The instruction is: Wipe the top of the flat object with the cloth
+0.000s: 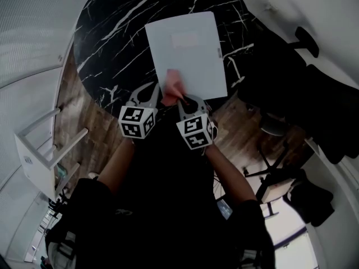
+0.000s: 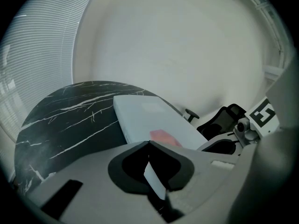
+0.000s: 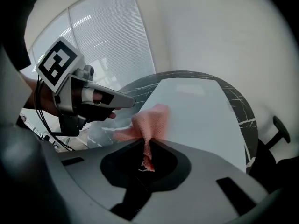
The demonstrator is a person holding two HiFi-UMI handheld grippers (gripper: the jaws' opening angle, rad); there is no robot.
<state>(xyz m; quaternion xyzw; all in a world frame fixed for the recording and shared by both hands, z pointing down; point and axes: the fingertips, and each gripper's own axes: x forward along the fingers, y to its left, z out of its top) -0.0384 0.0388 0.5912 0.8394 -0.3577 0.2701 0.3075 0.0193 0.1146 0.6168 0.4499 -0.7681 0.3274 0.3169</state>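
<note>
The left claw (image 2: 149,146) is closed, seemingly pinching the near corner of the flat object (image 1: 188,49). This thin, light white sheet lies on the bench (image 1: 109,43) ahead of both claws and would likely slide unless held there. The right claw (image 3: 148,143) is clamped on the soft, limp cloth (image 3: 150,121), which is bunched just beyond its tips on the sheet's near edge.

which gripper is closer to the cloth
Right. The right gripper pinches the cloth at the board's near edge; the left gripper sits just left of the cloth, clamped on the board's corner.
</note>
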